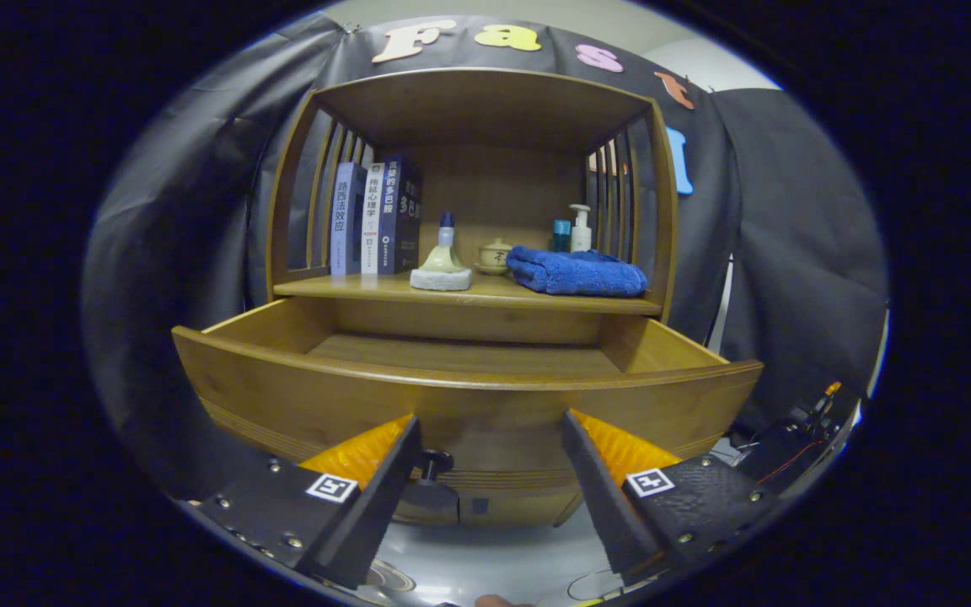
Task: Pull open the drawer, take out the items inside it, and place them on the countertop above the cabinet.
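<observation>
Two fingers of the gripper (490, 443) stand wide apart just before the drawer (460, 396), gripping nothing; the drawer's knob (433, 462) sits between them, nearer the left finger; the drawer is pulled out from the cabinet (473, 194), and the visible part of its floor looks bare; on the countertop (485, 292) above, books (374, 217) stand at the left edge, a blue towel (576, 271) lies toward the right edge, a small bottle (443, 257) and a cup (495, 255) between them.

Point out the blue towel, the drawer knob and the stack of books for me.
blue towel (576, 271), gripper view, middle of the folded top.
drawer knob (435, 462), gripper view, its round head, beside the left finger.
books (374, 219), gripper view, spine of the middle book.
</observation>
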A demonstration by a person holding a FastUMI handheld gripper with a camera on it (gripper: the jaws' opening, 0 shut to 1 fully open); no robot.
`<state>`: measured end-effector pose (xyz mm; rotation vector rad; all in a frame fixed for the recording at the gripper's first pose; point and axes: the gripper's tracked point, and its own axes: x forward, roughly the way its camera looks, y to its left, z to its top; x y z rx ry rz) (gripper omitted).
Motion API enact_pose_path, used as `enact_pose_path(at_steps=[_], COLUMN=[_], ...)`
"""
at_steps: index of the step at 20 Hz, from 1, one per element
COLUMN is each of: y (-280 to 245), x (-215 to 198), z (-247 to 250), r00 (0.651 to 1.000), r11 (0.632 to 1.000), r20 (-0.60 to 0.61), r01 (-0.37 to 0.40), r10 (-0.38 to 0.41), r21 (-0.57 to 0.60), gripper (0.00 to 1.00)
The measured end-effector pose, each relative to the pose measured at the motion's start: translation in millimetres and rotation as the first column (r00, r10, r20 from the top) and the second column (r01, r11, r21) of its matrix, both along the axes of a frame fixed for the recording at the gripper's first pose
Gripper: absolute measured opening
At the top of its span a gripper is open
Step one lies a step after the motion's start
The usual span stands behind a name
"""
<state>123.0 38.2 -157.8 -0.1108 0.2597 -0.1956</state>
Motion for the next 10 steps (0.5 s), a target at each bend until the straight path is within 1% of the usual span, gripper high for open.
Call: enact_pose_path(at_steps=[4, 10], y=[2.2, 4.1], x=[2.4, 6.9], z=[-1.7, 2.2], r00=[1.000, 1.000], r11=[1.000, 1.000], r20=[-0.004, 0.014], r01=[-0.004, -0.008], r10=[0.004, 0.008], r21=[0.016, 0.008], gripper=[0.99, 0.99])
